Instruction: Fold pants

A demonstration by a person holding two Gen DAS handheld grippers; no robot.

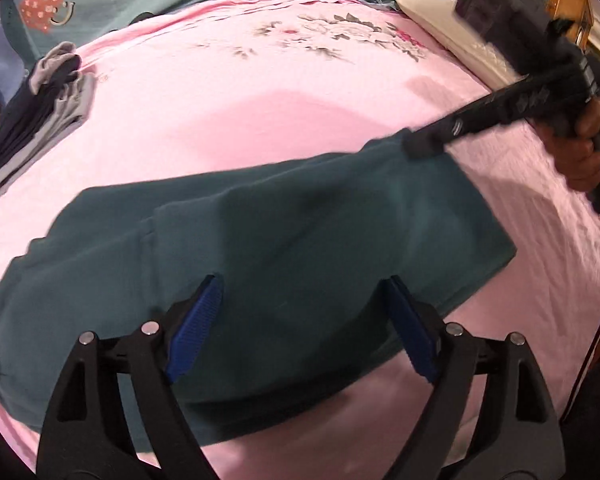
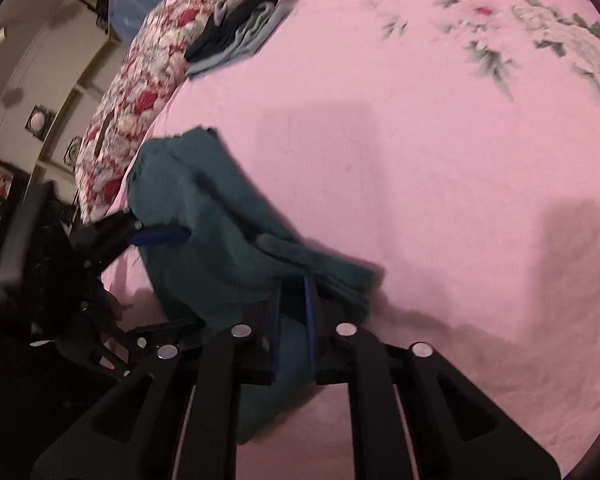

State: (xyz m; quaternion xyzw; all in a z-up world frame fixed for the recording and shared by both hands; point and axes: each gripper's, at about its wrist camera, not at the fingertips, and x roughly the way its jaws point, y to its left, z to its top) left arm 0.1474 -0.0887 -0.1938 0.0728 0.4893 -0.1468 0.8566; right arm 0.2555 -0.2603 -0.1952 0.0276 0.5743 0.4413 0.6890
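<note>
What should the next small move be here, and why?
Probably the right gripper should lower and let go of the fold it pinches. The teal pants already lie doubled on the pink sheet; the left gripper has its jaws wide with nothing pressed between them. Only the right corner is held up, so releasing it would let the fold settle.

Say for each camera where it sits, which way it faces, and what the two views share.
Left wrist: on the left gripper, looking down over its open fingers at the teal pants on the pink sheet; the right gripper and its hand show.
Right wrist: on the right gripper, looking down along fingers shut on the pants; the left gripper shows at left.
Shared: pants, sheet, folded grey clothes.
</note>
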